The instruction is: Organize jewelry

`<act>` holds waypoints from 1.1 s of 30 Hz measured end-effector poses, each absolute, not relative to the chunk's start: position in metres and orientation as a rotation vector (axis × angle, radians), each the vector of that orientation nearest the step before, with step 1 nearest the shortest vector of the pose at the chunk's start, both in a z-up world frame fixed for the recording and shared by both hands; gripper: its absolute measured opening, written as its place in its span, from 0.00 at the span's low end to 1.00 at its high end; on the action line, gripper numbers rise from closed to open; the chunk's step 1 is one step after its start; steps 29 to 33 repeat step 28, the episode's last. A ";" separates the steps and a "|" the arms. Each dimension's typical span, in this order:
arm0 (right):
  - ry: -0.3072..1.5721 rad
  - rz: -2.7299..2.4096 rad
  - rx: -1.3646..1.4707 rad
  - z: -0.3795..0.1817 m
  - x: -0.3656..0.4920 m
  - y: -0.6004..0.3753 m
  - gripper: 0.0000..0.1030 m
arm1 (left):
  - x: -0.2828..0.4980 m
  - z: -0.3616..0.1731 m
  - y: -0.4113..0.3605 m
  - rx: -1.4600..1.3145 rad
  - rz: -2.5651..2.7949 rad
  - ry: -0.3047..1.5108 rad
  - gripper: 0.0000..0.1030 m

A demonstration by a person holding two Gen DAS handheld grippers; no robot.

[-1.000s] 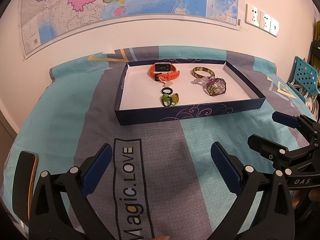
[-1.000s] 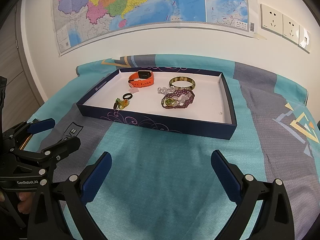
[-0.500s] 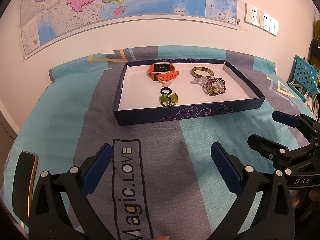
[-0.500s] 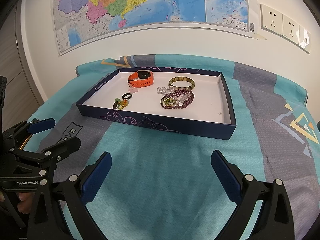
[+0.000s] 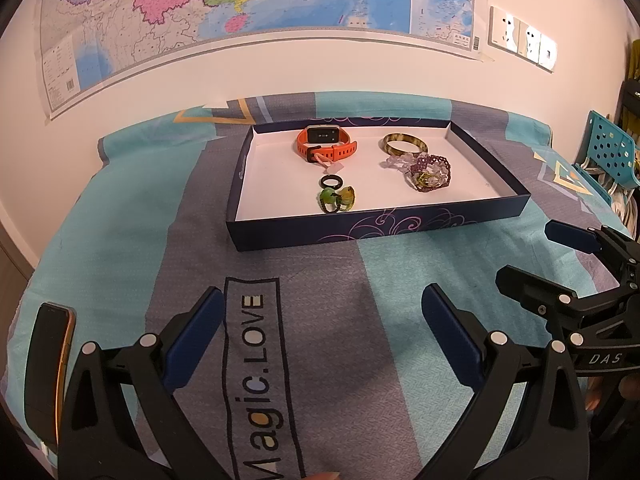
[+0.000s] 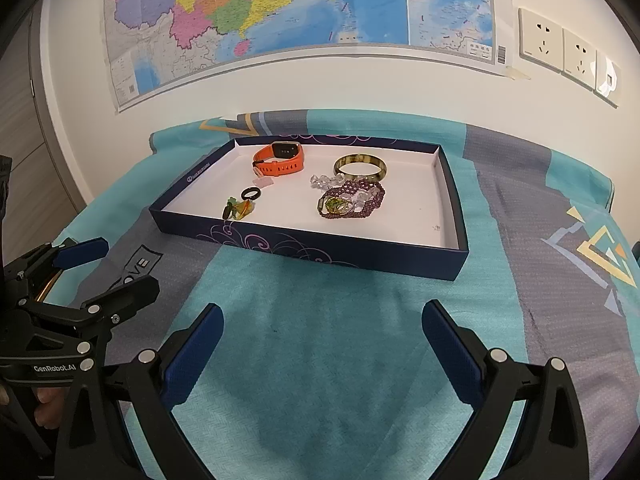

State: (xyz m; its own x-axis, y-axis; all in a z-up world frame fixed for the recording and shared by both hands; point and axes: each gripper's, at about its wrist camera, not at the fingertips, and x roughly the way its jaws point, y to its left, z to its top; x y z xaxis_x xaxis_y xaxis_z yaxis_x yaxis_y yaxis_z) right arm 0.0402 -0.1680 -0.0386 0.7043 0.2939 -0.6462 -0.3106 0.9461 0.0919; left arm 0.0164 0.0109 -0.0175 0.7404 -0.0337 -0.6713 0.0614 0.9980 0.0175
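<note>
A shallow dark blue box with a white floor (image 5: pixel 256 236) (image 6: pixel 456 264) lies on the bed. It holds an orange watch (image 5: pixel 326 145) (image 6: pixel 280 159), an amber bangle (image 5: pixel 403 144) (image 6: pixel 360 168), a purple bead bracelet (image 5: pixel 430 172) (image 6: pixel 352 202), a black ring (image 5: pixel 331 181) (image 6: pixel 251 193) and green and yellow rings (image 5: pixel 337 199) (image 6: pixel 238 211). My left gripper (image 5: pixel 322 312) is open and empty, well short of the box. My right gripper (image 6: pixel 322 322) is open and empty too, in front of the box.
A phone (image 5: pixel 46 372) lies on the bedspread at my left. A teal and grey cover with "Magic.LOVE" lettering (image 5: pixel 254 364) spreads under both grippers. A map (image 6: pixel 280 12) and sockets (image 6: pixel 568 50) are on the wall behind. A blue chair (image 5: pixel 608 152) stands at the right.
The left wrist view has drawn back very slightly from the box. Both grippers stay open and nothing in the box has moved.
</note>
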 end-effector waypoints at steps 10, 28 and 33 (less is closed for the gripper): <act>0.715 0.338 -0.027 -0.039 0.040 -0.168 0.93 | 0.016 -0.017 0.011 0.039 -0.053 0.734 0.94; 0.762 0.341 -0.073 -0.041 0.046 -0.185 0.93 | 0.021 -0.020 0.022 0.017 -0.056 0.750 0.94; 0.762 0.341 -0.073 -0.041 0.046 -0.185 0.93 | 0.021 -0.020 0.022 0.017 -0.056 0.750 0.94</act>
